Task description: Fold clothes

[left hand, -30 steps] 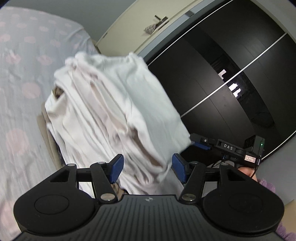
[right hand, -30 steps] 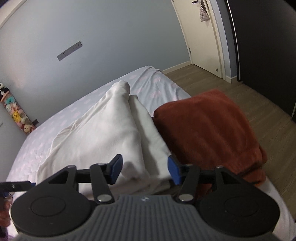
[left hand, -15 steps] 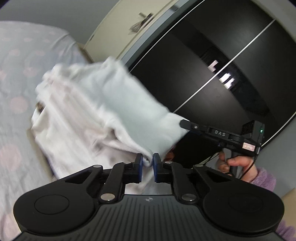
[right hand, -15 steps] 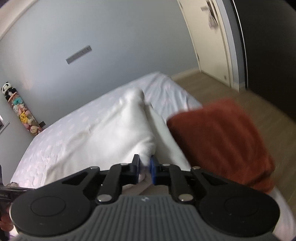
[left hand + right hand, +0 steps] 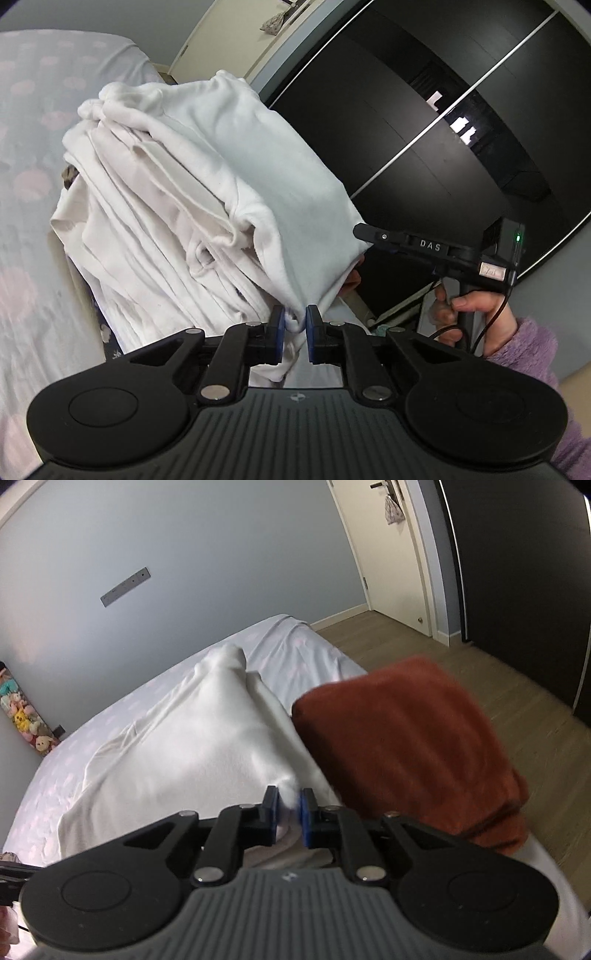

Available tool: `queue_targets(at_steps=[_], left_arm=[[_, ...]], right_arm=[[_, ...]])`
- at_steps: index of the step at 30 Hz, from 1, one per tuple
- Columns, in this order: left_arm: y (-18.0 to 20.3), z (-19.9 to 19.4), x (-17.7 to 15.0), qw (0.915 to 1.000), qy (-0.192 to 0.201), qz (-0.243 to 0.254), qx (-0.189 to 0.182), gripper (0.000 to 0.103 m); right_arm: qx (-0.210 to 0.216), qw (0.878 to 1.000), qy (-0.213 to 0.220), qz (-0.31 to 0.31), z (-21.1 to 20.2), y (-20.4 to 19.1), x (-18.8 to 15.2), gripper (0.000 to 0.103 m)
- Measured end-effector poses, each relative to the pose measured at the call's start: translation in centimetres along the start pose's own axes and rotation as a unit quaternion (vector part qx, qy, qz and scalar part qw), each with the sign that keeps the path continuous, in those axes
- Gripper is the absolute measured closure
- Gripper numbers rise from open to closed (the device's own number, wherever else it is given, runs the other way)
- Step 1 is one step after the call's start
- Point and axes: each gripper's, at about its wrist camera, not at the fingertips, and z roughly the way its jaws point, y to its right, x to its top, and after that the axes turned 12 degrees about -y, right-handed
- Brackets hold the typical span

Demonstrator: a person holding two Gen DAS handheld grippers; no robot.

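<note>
A white garment [image 5: 207, 192] lies bunched on the bed, one end lifted. My left gripper [image 5: 294, 326] is shut on a corner of its edge. In the right wrist view the same white garment [image 5: 192, 746] stretches away over the bed, and my right gripper [image 5: 289, 808] is shut on another corner of it. The right gripper also shows in the left wrist view [image 5: 364, 232], with its tip against the cloth, held by a hand in a purple sleeve.
The bed has a pale sheet with pink dots [image 5: 26, 177]. A folded rust-brown cloth [image 5: 406, 746] lies right of the white garment at the bed's edge. Black wardrobe doors [image 5: 424, 110], a cream door [image 5: 399, 572] and wood floor [image 5: 517, 701] lie beyond.
Both grippers were open around the garment's edge a second ago; both have closed on it and lifted it a little.
</note>
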Motion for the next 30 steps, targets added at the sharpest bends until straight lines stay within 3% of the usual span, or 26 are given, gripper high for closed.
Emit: queue_targets(at_steps=[1,5,9,21,23,24,30], left_arm=[[-0.1,-0.3,-0.2,1.0,0.004,0.002,-0.001,0.092],[0.4,-1.2,-0.8,0.9997,0.014,0.018,0.008,0.089],[1.0,-1.7,-1.3,0.9993,0.018,0.027,0.017,0.089],[0.8,0.0,-0.9,0.9995,-0.006,0.03,0.007,0.083],[0.8,-0.1,-0.6,0.9995,0.001,0.033,-0.001,0.088],[0.8,-0.3,-0.4,0.9994,0.005,0.034,-0.003,0.096],[1.5,-0.9,0.6,0.9986,0.011,0.052,-0.003,0.099]], right_arm=[[-0.006,1.0,0.007,-0.003,-0.3,-0.2,-0.4,0.077],[-0.037,0.998,0.044,-0.024,-2.0,-1.3,-1.9,0.076],[-0.032,0.996,0.06,-0.051,-3.2,-3.3,-4.1,0.083],[0.054,0.991,0.005,-0.125,0.1,-8.8,-8.4,0.083],[0.06,0.989,-0.003,-0.132,0.3,-9.3,-8.7,0.082],[0.064,0.989,-0.008,-0.136,0.4,-9.5,-8.8,0.082],[0.101,0.986,-0.023,-0.128,1.5,-10.7,-9.3,0.079]])
